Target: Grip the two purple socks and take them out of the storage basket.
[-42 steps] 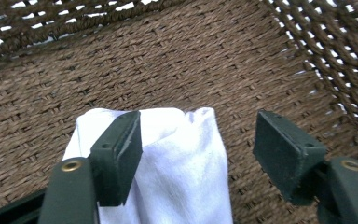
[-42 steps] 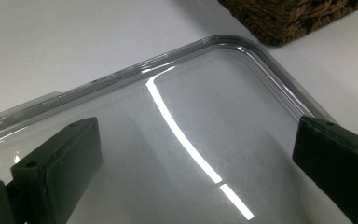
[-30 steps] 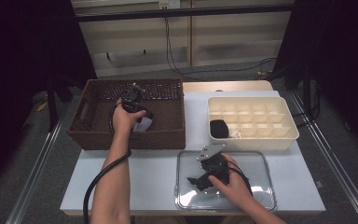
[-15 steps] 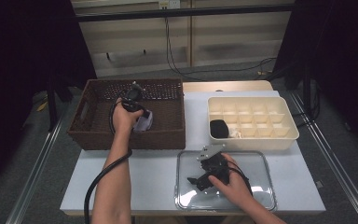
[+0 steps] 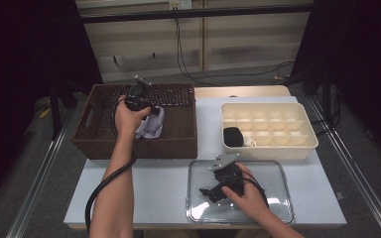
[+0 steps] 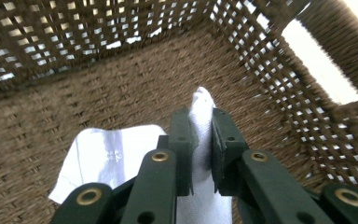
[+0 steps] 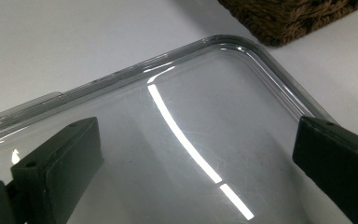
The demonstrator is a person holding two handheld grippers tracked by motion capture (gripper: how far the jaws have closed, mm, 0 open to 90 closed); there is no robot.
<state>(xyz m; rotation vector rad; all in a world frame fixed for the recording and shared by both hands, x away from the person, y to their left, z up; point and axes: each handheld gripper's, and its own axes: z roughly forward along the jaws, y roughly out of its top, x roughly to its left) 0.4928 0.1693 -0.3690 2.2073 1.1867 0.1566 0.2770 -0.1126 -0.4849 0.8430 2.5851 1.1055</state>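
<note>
Since a second ago: left gripper (image 6: 200, 140) risen, jaws just closed, now pinching white cloth (image 6: 109, 156) inside basket (image 5: 183, 131) at ten o'clock. Right gripper (image 7: 196, 172) unmoved, jaws wide over tray (image 7: 223, 44).

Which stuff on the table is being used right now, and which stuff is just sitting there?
In use:
- white cloth, pinched in the left gripper
- woven basket the cloth is coming from
- clear tray under the open right gripper

Just sitting there:
- cream divided box
- black thing in one of its compartments
</note>
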